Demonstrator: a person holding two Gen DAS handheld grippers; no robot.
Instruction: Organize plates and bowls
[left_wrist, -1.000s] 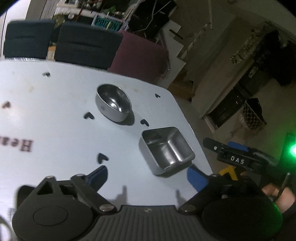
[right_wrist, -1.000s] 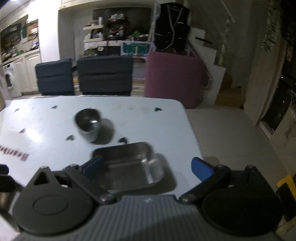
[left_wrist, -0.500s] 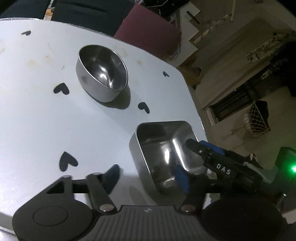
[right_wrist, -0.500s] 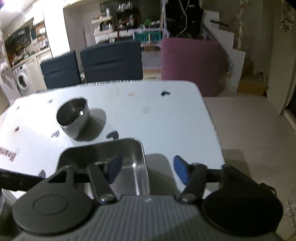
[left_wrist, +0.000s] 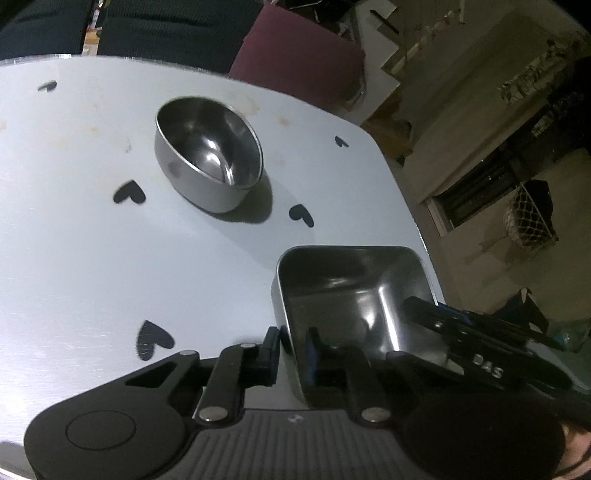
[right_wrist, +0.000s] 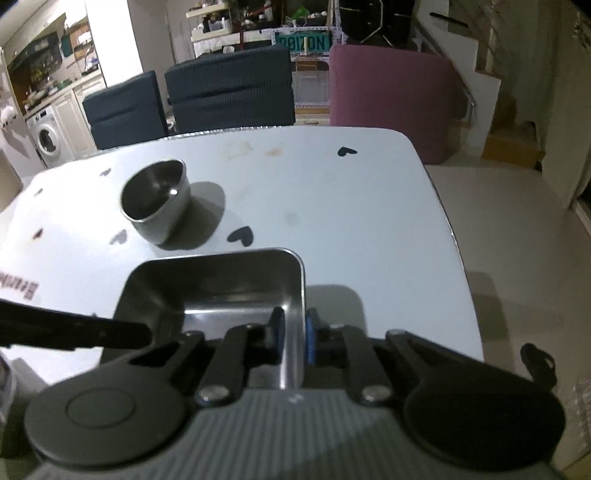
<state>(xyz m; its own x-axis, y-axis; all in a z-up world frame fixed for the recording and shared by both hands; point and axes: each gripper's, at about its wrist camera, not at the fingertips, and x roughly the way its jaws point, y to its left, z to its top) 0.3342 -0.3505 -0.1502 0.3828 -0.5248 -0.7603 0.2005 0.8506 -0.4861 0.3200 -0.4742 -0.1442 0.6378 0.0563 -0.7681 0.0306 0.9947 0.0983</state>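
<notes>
My left gripper (left_wrist: 293, 349) has its jaws closing on the left wall of the rectangular steel tray (left_wrist: 347, 280), one finger outside on the table, the blue-padded one inside the tray, with the thin wall between them. My right gripper (right_wrist: 293, 334) is closing the same way on the tray's right wall (right_wrist: 299, 295), dark finger inside, blue pad outside. In the right wrist view the left gripper's finger (right_wrist: 74, 330) reaches across the tray's near left corner; in the left wrist view the right gripper (left_wrist: 472, 343) sits at the tray's right side.

The tray sits upright, mouth up, at the near right corner of the white table (right_wrist: 351, 206). In the right wrist view its long axis runs left to right across my grippers, short walls under the fingers. Beyond it and to the left, apart from it, stands a round steel bowl (left_wrist: 208, 158), also mouth up, among black heart marks (left_wrist: 129, 192).

A second ago both pairs of fingers stood wide and above the table with the tray clear ahead; now they are down astride its walls and nearly together. Tray and bowl lie where they did.
</notes>
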